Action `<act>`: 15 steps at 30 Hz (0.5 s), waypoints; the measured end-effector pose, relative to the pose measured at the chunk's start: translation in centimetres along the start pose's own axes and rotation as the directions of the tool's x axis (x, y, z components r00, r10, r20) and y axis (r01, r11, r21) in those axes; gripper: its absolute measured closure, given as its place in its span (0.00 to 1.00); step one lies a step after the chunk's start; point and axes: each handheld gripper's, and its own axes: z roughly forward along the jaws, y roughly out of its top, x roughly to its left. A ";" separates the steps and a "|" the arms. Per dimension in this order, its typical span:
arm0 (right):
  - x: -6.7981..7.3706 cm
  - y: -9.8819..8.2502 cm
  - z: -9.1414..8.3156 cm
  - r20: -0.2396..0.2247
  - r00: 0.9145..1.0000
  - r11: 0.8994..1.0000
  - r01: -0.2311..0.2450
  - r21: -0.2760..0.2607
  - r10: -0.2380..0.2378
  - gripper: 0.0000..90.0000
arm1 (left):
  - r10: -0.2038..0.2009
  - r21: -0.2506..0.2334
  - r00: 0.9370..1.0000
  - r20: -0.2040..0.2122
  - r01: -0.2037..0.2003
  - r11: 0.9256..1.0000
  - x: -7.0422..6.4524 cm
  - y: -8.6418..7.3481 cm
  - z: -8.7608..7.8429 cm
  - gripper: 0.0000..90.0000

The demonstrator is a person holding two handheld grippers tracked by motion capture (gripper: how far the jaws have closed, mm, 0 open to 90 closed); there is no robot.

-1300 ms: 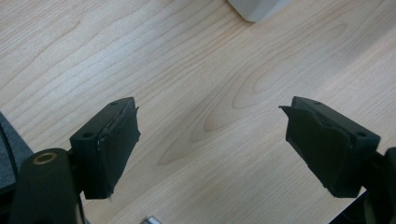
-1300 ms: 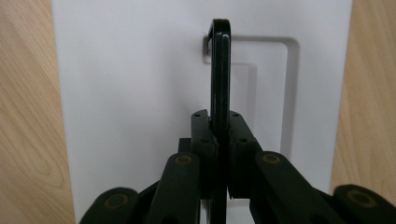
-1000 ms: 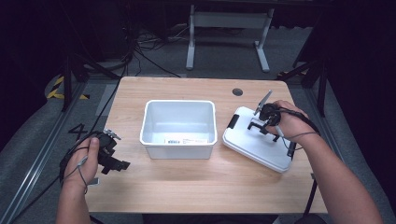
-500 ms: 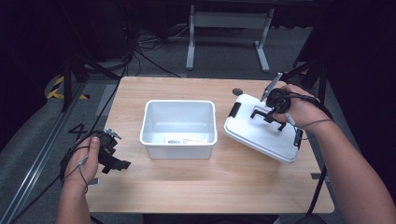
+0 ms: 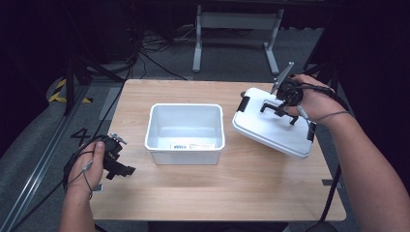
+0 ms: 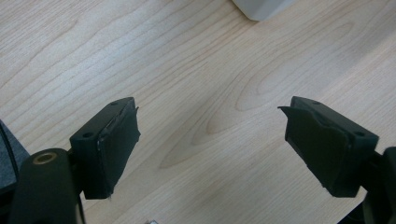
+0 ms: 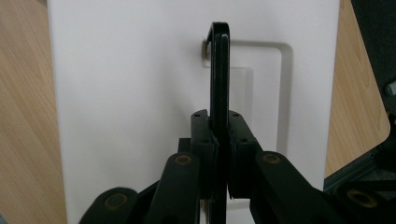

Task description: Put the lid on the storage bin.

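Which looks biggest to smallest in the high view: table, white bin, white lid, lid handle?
1. Table.
2. White bin and white lid look about alike; the lid is tilted and raised toward the camera, so no ranking between them.
3. Black lid handle, pinched by the right gripper.

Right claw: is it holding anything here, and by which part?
Yes. The right claw is shut on the black handle of the white lid, gripping the handle's bar edge-on. The left claw is open over bare table.
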 end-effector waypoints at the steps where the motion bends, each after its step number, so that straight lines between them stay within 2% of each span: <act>1: 0.0 0.1 -0.1 -0.004 1.000 1.000 0.007 0.000 -0.007 0.94 | 0.001 0.000 1.000 0.001 -0.001 1.000 0.0 0.0 0.0 0.20; 5: 0.1 0.5 -0.7 -0.006 1.000 0.999 0.030 -0.017 -0.030 0.94 | 0.008 -0.001 1.000 -0.006 -0.008 1.000 0.0 0.0 0.0 0.20; 11: 0.7 1.4 -1.5 -0.006 0.999 0.997 0.051 -0.049 -0.052 0.94 | 0.000 -0.004 1.000 0.002 0.000 1.000 0.0 0.0 0.0 0.20; 12: 1.0 2.0 -1.8 -0.004 0.997 0.995 0.071 -0.064 -0.072 0.94 | -0.002 -0.004 1.000 0.003 0.002 1.000 0.0 0.0 -0.1 0.20; 15: 1.6 3.1 -2.3 0.000 0.996 0.993 0.092 -0.073 -0.092 0.94 | -0.004 -0.010 1.000 0.003 0.004 1.000 0.0 -0.1 -0.2 0.20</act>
